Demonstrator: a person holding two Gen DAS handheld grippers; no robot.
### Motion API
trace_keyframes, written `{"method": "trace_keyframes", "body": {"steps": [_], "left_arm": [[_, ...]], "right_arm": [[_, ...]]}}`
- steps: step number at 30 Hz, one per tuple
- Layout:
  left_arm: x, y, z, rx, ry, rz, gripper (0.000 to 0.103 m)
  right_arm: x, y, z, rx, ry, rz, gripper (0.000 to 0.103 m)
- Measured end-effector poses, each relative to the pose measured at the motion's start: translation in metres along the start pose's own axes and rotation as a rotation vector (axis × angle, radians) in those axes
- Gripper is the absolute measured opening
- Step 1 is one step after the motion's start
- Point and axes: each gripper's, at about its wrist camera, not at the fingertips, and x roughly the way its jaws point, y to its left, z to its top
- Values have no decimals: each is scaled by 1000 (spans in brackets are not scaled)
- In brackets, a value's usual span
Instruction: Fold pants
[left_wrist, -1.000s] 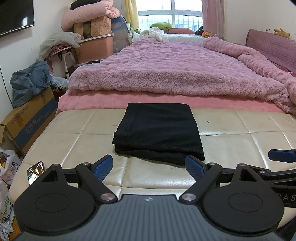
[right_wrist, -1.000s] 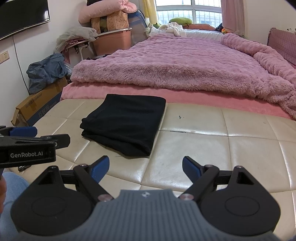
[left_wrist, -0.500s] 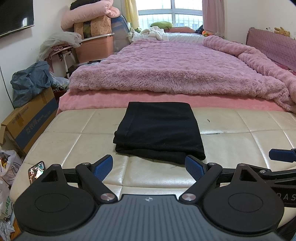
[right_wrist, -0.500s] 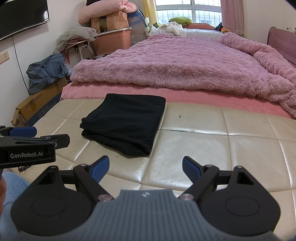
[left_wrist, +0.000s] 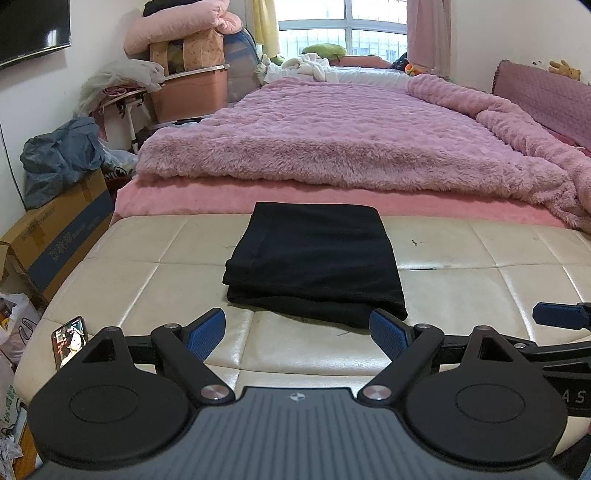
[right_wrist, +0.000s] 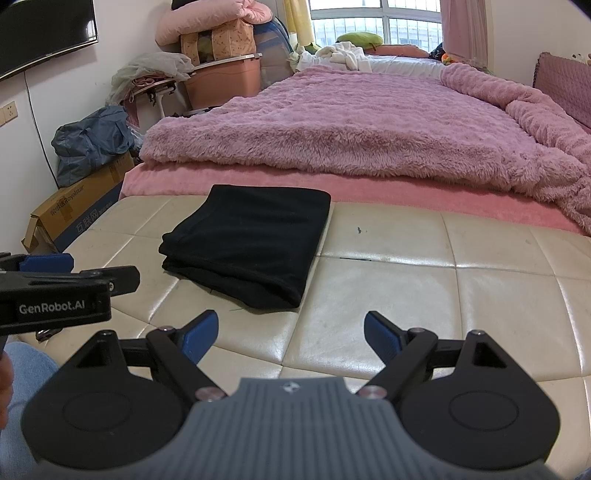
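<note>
Left wrist: folded pants (left_wrist: 314, 262) on bench (left_wrist: 480, 291); both tools spread.

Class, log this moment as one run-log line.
pants: folded on bench | left gripper: open, empty | right gripper: open, empty

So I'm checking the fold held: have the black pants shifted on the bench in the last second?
No. The folded black pants lie in the same spot against the bench seams and the dark mark.
</note>
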Motion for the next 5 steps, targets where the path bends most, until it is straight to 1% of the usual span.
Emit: {"method": "trace_keyframes", "body": {"steps": [5], "left_arm": [[0,1,0,-5,4,-4,102]], "right_arm": [[2,1,-1,5,9,-2,82]]}}
